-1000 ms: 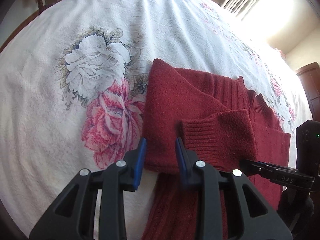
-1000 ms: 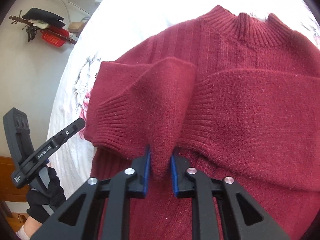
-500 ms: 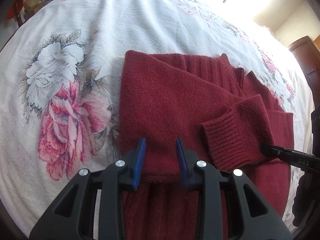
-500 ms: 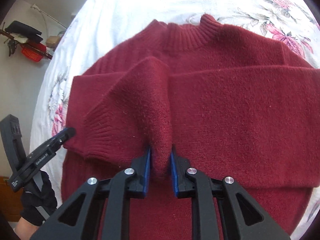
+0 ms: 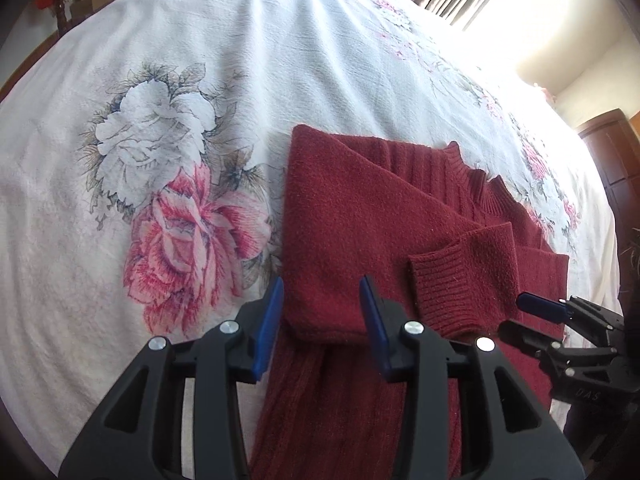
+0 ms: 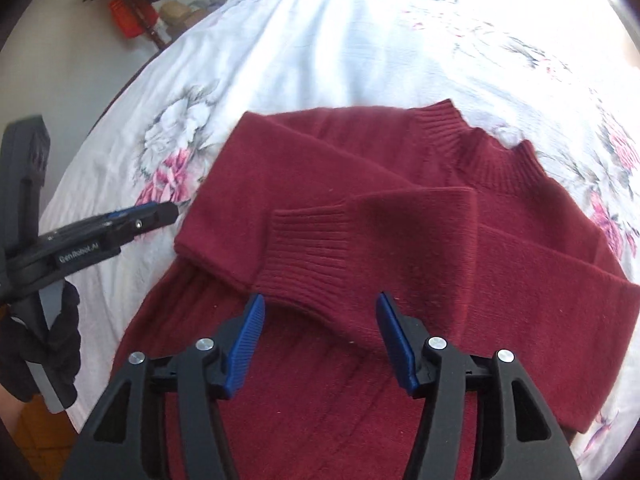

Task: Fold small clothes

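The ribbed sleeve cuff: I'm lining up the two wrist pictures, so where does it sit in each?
Left wrist view: the ribbed sleeve cuff lies lower right, just right of the open left gripper.
Right wrist view: the cuff lies at centre, just beyond the open right gripper.
Shared landmark: the sweater's ribbed collar, on the floral bedspread.

Dark red knit sweater [image 6: 360, 208], flat on floral bedsheet [image 5: 280, 60], both sleeves folded across chest.

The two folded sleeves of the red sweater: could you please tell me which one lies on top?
The sleeve ending in the ribbed cuff is on top; it crosses over the other sleeve, whose end stays hidden beneath it.
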A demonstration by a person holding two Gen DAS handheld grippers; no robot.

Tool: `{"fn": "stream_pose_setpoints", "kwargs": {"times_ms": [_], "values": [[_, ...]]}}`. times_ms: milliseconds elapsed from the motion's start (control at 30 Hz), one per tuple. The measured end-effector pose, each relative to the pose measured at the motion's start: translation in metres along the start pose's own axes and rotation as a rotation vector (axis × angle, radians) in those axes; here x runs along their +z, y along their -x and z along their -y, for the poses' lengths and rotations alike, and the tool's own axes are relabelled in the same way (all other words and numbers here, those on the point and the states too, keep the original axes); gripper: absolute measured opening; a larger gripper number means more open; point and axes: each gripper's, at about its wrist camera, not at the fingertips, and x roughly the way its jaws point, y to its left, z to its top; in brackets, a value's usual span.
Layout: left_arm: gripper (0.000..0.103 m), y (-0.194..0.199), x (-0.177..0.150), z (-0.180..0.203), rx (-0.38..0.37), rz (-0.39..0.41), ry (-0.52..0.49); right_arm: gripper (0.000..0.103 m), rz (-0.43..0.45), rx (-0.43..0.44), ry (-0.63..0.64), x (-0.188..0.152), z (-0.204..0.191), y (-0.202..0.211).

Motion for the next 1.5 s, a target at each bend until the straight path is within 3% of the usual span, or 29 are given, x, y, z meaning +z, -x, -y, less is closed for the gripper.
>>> {"fn": "stream_pose_setpoints", "kwargs": {"times_ms": [100,300,333,433,467,533,633,800,1067,1233,1300,1333,1433,1500], "values": [[0.041,0.004,-0.001,-0.006,0.003,0.001,0.017,0.067,-0.036,-0.014,0.060,-0.007,-0.019,-0.021],[0.042,0.000,-0.005,-0.009,0.010,-0.020,0.015,0.065,-0.087,-0.083,0.116,-0.005,-0.026,-0.051],[0.043,-0.001,-0.006,-0.009,0.008,-0.023,0.014,0.060,-0.084,-0.077,0.114,-0.004,-0.024,-0.051],[0.043,-0.005,-0.007,-0.003,0.001,-0.031,0.011,0.029,-0.060,-0.068,0.089,-0.001,-0.014,-0.043],[0.043,-0.006,-0.007,0.000,-0.004,-0.033,0.008,0.023,-0.054,-0.048,0.061,0.000,-0.007,-0.039],[0.043,-0.009,-0.006,0.007,-0.010,-0.035,-0.006,0.019,-0.032,0.008,-0.013,0.000,0.010,-0.029],[0.043,-0.015,-0.005,0.020,-0.014,-0.040,-0.041,0.019,0.025,0.102,-0.157,-0.007,0.043,-0.006],[0.043,-0.032,-0.006,0.040,-0.006,-0.061,-0.087,0.019,0.129,0.156,-0.364,-0.030,0.103,0.032],[0.043,-0.053,-0.009,0.050,0.036,-0.080,-0.117,0.019,0.129,0.081,-0.515,-0.072,0.174,0.047],[0.043,-0.052,-0.008,0.052,0.050,-0.081,-0.122,0.036,0.081,0.048,-0.604,-0.103,0.205,0.041],[0.043,-0.047,-0.007,0.056,0.044,-0.069,-0.126,0.048,0.088,0.047,-0.633,-0.111,0.215,0.043],[0.043,-0.044,-0.006,0.059,0.041,-0.060,-0.133,0.063,0.098,0.055,-0.655,-0.114,0.221,0.044],[0.044,-0.040,-0.005,0.072,0.027,-0.039,-0.164,0.065,0.106,0.109,-0.719,-0.116,0.239,0.037],[0.045,-0.045,-0.004,0.080,0.020,-0.046,-0.176,0.061,0.100,0.145,-0.757,-0.115,0.249,0.029]]}}
